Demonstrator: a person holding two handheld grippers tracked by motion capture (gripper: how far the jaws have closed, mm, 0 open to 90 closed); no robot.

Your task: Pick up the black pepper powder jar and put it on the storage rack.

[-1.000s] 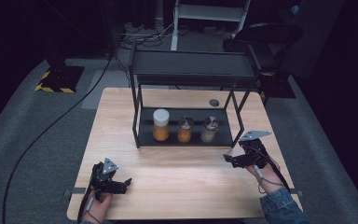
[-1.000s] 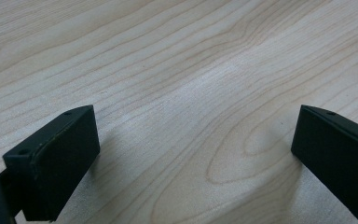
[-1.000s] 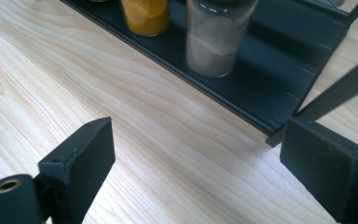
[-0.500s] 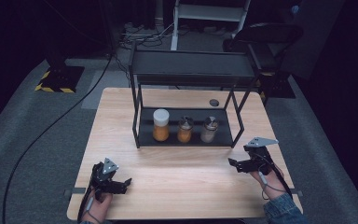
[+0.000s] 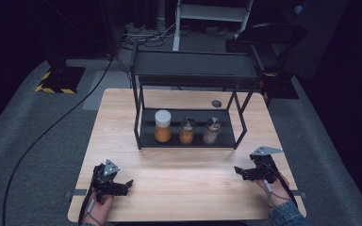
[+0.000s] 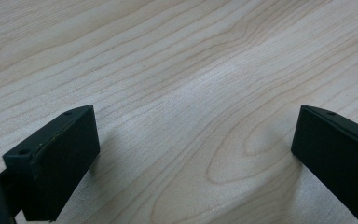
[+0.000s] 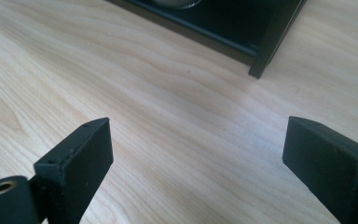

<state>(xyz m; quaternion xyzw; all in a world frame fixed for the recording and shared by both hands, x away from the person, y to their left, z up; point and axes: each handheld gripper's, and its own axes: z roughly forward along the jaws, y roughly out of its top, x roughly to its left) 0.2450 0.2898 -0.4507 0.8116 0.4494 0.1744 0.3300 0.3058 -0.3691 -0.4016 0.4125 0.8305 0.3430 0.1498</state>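
A: Three jars stand in a row on the bottom shelf of the black rack (image 5: 188,141): a tall jar (image 5: 162,125) with a white lid and orange contents, a small orange jar (image 5: 186,131) next to it, and a small pale jar (image 5: 211,130) on the right.

B: Is either tool on one?

A: No. The right gripper (image 5: 239,171) sits low over the table (image 5: 179,188) near the rack's front right leg, jaws spread wide with bare wood between them. The left gripper (image 5: 127,184) rests at the near left corner, well apart from the rack, also wide open and empty.

B: So how far along?

A: I'd judge nothing is in hand; any reach toward the jars, a grasp and a move remain.
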